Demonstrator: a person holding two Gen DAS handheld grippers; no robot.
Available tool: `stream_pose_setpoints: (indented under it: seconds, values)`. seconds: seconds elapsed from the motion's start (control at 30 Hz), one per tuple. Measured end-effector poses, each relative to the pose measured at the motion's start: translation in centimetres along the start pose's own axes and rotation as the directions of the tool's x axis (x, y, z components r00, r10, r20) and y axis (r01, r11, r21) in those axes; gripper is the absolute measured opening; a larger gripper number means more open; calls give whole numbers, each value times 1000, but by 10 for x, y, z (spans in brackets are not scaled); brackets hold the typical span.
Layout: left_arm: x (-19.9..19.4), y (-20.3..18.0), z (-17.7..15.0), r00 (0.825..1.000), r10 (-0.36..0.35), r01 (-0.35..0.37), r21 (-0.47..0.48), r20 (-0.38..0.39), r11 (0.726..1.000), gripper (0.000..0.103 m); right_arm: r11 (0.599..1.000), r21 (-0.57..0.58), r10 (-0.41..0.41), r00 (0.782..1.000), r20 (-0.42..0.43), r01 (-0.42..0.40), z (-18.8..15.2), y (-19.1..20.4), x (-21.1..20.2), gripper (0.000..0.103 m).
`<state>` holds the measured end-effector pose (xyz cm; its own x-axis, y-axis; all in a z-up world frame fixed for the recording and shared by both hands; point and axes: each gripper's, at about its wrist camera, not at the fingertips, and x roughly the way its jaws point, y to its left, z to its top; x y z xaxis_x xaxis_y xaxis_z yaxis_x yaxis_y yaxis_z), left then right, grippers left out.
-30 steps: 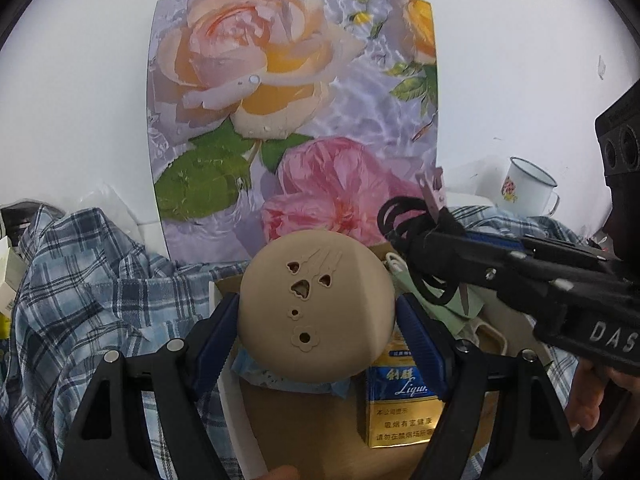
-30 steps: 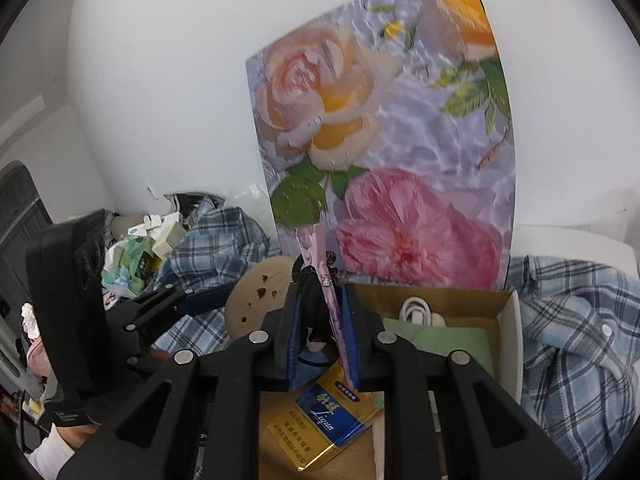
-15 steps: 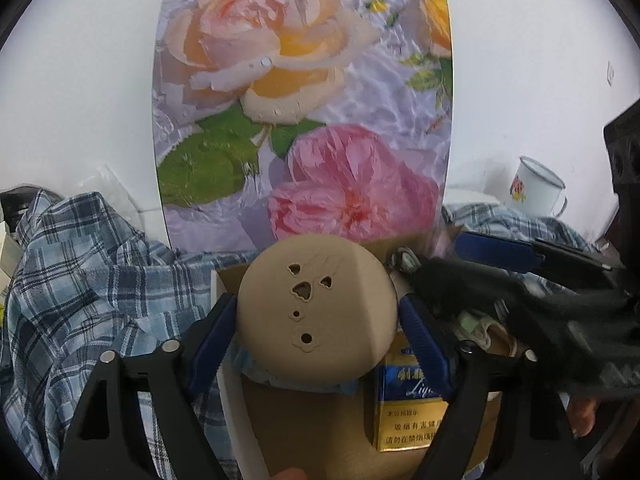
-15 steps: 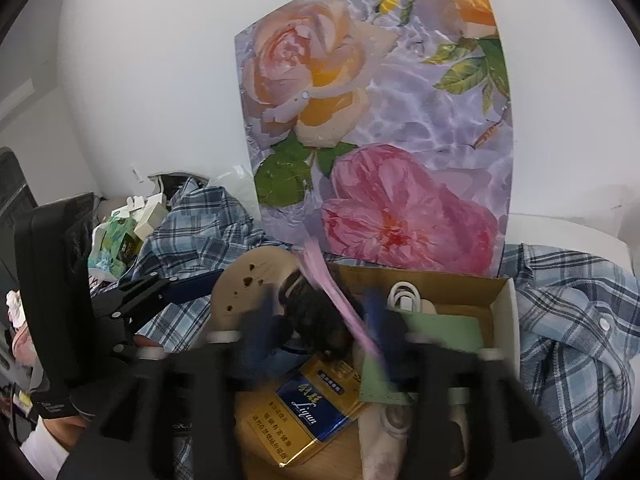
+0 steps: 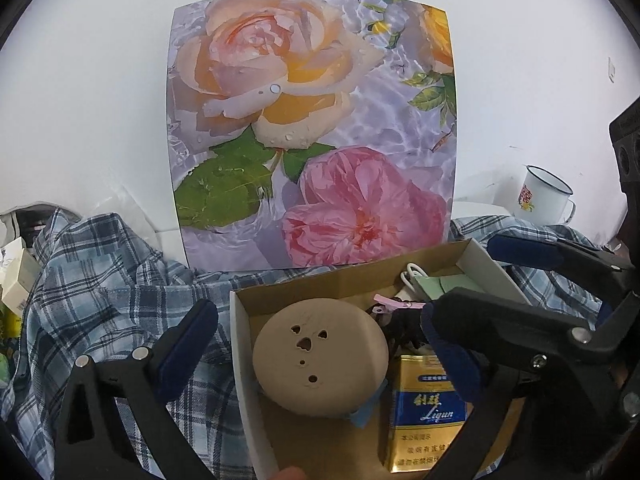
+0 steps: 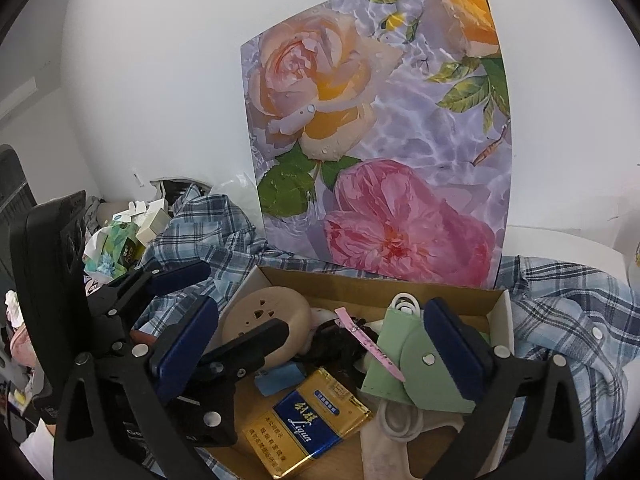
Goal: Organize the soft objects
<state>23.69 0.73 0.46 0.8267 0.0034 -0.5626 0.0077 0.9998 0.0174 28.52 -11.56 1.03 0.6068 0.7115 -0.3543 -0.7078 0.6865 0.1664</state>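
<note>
My right gripper (image 6: 320,344) with jaws just opened wide and empty, below it the cardboard box (image 6: 400,286) holding pink hair clip (image 6: 368,344), black hair ties (image 6: 336,346), tan puff (image 6: 266,320), gold-blue pack (image 6: 312,426), my left gripper (image 6: 224,308) spread over the puff

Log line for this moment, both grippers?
left gripper: open, just released tan puff | right gripper: open, just released pink clip | both in box
</note>
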Motion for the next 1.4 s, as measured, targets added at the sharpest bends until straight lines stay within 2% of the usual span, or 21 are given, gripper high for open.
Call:
stream_pose_setpoints:
  seconds: [0.43, 0.77, 0.97, 1.23, 1.4]
  values:
    - [-11, 6, 7, 1000, 3, -3, -20, 16, 1000, 103, 998, -23, -60, 996, 67, 61, 8, 0, -20, 103]
    - [-31, 23, 20, 998, 42, -37, -90, 52, 995, 103, 994, -22, -100, 984, 149, 104, 19, 0, -49, 103]
    - [-55, 20, 28, 993, 52, -44, -76, 104, 996, 103, 990, -62, -113, 979, 169, 125, 27, 10, -64, 103]
    - [-103, 14, 45, 982, 18, -4, -78, 190, 997, 103, 981, -130, -111, 971, 211, 141, 42, 37, -99, 103]
    - [-138, 11, 54, 971, -15, 35, -78, 239, 996, 103, 974, -165, -109, 957, 269, 157, 50, 58, -129, 103]
